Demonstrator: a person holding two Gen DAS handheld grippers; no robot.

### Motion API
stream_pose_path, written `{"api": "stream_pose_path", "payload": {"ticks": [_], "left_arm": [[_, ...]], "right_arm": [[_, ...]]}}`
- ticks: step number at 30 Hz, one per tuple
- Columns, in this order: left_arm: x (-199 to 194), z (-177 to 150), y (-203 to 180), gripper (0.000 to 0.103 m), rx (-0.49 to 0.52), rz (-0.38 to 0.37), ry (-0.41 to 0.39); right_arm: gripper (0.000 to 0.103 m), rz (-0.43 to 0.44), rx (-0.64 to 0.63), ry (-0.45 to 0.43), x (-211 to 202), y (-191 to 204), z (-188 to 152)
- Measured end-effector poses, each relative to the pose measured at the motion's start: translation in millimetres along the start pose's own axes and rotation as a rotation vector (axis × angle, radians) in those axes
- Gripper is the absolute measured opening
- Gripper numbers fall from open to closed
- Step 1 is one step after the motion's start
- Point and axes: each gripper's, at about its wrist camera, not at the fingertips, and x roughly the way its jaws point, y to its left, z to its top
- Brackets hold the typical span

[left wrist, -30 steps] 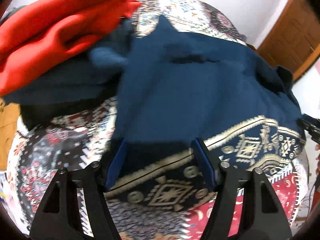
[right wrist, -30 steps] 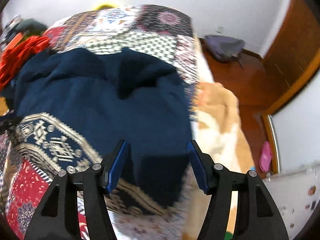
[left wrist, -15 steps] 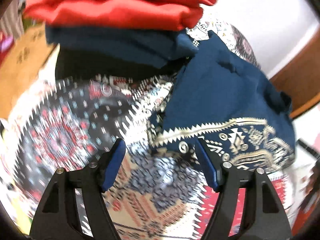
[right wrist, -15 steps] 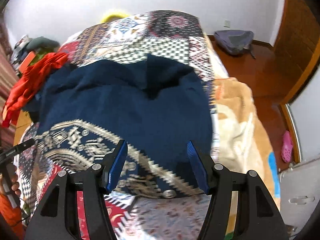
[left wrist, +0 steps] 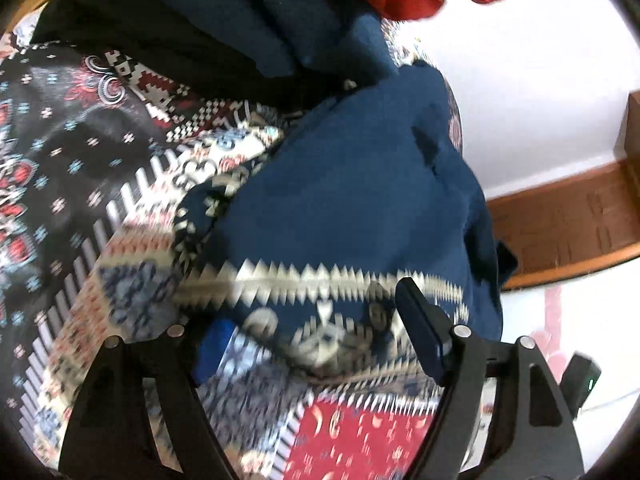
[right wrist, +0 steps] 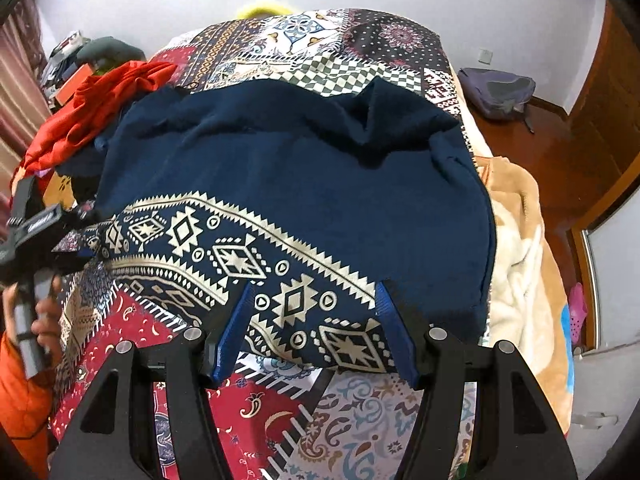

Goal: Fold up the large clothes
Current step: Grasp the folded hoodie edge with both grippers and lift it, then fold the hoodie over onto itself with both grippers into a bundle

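You worked over a bed (right wrist: 360, 412) covered by a patchwork bedspread of red, black, cream and blue printed panels. The navy garment (right wrist: 304, 184) lay spread flat across the middle of that bed, its cream geometric border band running along the near hem. A pile of folded clothes sat at the bed's left edge, with a red garment (right wrist: 100, 108) on top of dark blue items. A tan fleece blanket (right wrist: 520, 240) hung off the bed's right side. Beyond it the room showed a red-brown wooden floor (right wrist: 532, 148), a grey bag (right wrist: 496, 88) against the white wall, a wooden door frame at the right, and a pink slipper (right wrist: 578, 312) near a pale panel.

Your right hand-held gripper (right wrist: 316, 328) hovered with its jaws apart above the patterned hem, with no fabric pinched between the blue pads. Your left hand-held gripper (left wrist: 316, 344) had just been widening its jaws; they stood apart over the hem's left corner, and the motion blur prevented confirming any contact with the cloth. In the right wrist view, your left hand (right wrist: 40, 316), in an orange sleeve, held that tool at the bed's left edge.
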Motion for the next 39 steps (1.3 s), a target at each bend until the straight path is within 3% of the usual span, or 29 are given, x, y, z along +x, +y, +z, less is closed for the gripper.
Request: {"api": "stream_pose_path", "payload": {"ticks": [7, 8, 9, 10, 12, 14, 20, 22, 26, 32, 36, 39], "left_arm": [[21, 11, 1, 0.076, -0.172, -0.085, -0.101], [23, 13, -1, 0.065, -0.187, -0.077, -0.107], [26, 14, -4, 0.047, -0.185, -0.05, -0.107], [29, 14, -6, 0.038, -0.176, -0.018, -0.099], [28, 12, -9, 0.025, -0.169, -0.003, -0.099], [20, 8, -16, 0.019, -0.144, -0.004, -0.113], [-46, -21, -40, 0.015, 0.082, -0.003, -0.156], [-69, -37, -38, 0.015, 0.109, 0.0, -0.181], [-116, -60, -14, 0.015, 0.06, -0.01, -0.237], [-187, -93, 13, 0.014, 0.06, 0.058, -0.375], [-201, -98, 3, 0.014, 0.09, 0.097, -0.422], [-205, -89, 0, 0.014, 0.116, 0.106, -0.416]], "right_arm": [[0.059, 0.024, 0.035, 0.024, 9, 3, -4], [0.059, 0.024, 0.036, 0.026, 9, 4, -5], [0.059, 0.024, 0.038, 0.025, 8, 4, -5], [0.059, 0.025, 0.042, 0.025, 7, 5, -6], [0.059, 0.038, 0.052, 0.021, 3, 5, -8], [0.059, 0.046, 0.062, 0.013, -3, 6, -10], [0.059, 0.052, 0.06, -0.012, -21, 18, -9], [0.059, 0.072, 0.053, -0.014, -24, 29, -7], [0.059, 0.117, -0.004, -0.012, -25, 65, -6], [0.059, 0.211, -0.131, 0.033, -5, 142, -13], [0.059, 0.26, -0.242, 0.121, 27, 194, -28], [0.059, 0.236, -0.289, 0.153, 47, 212, -41]]}}
